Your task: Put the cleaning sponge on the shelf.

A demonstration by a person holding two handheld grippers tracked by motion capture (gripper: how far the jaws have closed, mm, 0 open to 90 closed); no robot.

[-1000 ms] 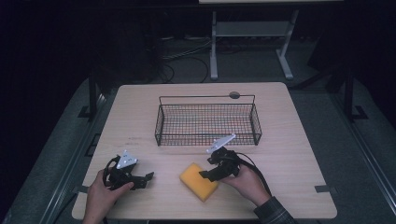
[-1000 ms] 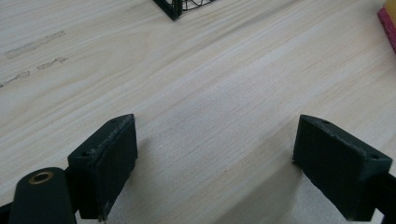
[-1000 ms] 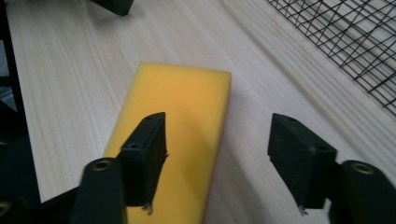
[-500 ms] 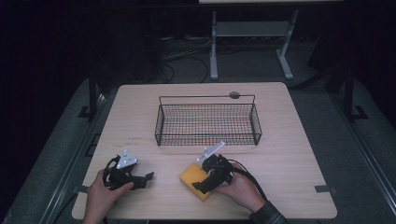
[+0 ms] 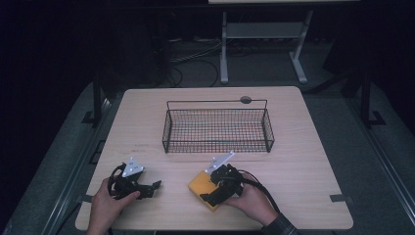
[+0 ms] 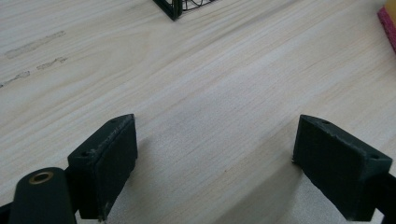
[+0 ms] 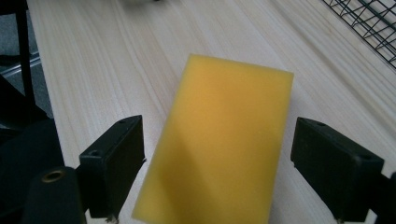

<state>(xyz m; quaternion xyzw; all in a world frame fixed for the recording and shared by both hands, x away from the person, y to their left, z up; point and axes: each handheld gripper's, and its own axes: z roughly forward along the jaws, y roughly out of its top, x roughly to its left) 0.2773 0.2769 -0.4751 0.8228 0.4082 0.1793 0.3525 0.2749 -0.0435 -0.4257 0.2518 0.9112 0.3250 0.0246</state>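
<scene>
1. Yellow foam marks the work in hand: in the high view a yellow sponge (image 5: 201, 188) lies flat on the wooden table (image 5: 313, 166), near the front edge and right of centre. The right gripper (image 5: 211, 198) sits over its right part, held by a hand. The black wire basket (image 5: 218, 126) stands farther back, well apart from the sponge, and looks empty. The left gripper (image 5: 152, 188) rests on the table to the left, apart from the sponge.

2. In the left gripper view the jaws stand wide apart over bare wood, holding nothing. A corner of the basket (image 6: 175, 7) shows at the far edge, and a pink-red edge (image 6: 387, 25), probably the sponge's scouring side, at the far right.

3. In the right gripper view the jaws stand wide apart, one on each side of the sponge (image 7: 224, 144), not yet closed on it; the left jaw seems just beside its edge. The basket mesh (image 7: 373, 23) shows far right.

4. Judgement: the grasp is only lined up. Closing, lifting and, likely, carrying the sponge to the basket all remain.
</scene>
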